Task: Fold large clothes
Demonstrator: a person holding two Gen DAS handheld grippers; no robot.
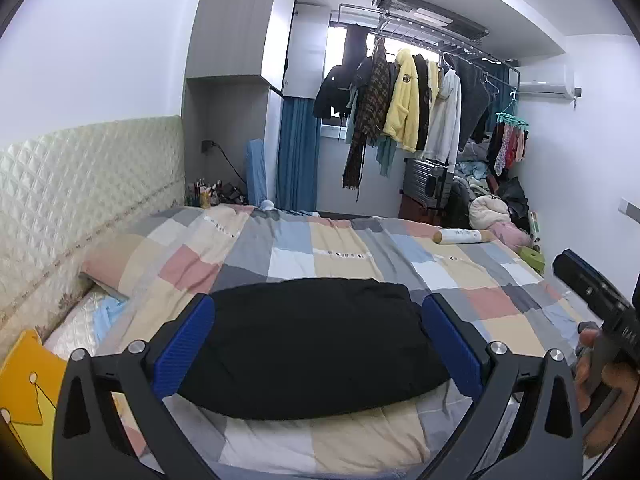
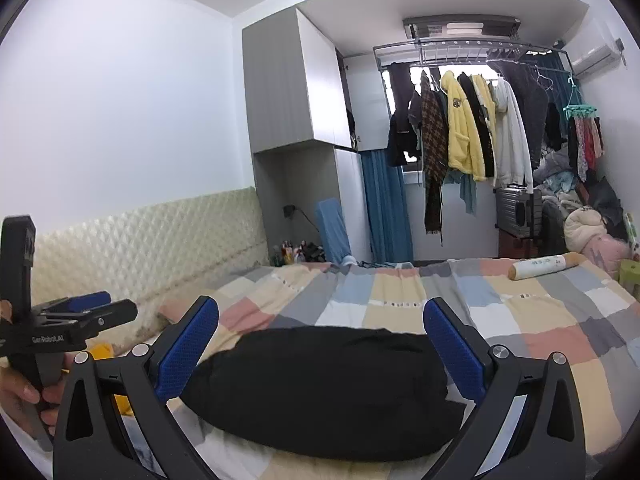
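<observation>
A black garment [image 1: 312, 344] lies folded into a compact rectangle on the checked bedspread [image 1: 352, 256]; it also shows in the right wrist view [image 2: 320, 392]. My left gripper [image 1: 316, 312] is open and empty, held above the garment's near side, blue pads wide apart. My right gripper [image 2: 320, 316] is open and empty too, also above the garment. The left gripper shows at the left edge of the right wrist view [image 2: 86, 308]. The right gripper's body [image 1: 600, 304] shows at the right edge of the left wrist view.
A quilted headboard [image 1: 80, 192] runs along the left. A rolled tube [image 1: 464, 236] lies on the bed's far right. A yellow cushion [image 1: 28, 392] sits at the near left. Clothes hang on a rack [image 1: 420, 112] by the window, with a suitcase and piles below.
</observation>
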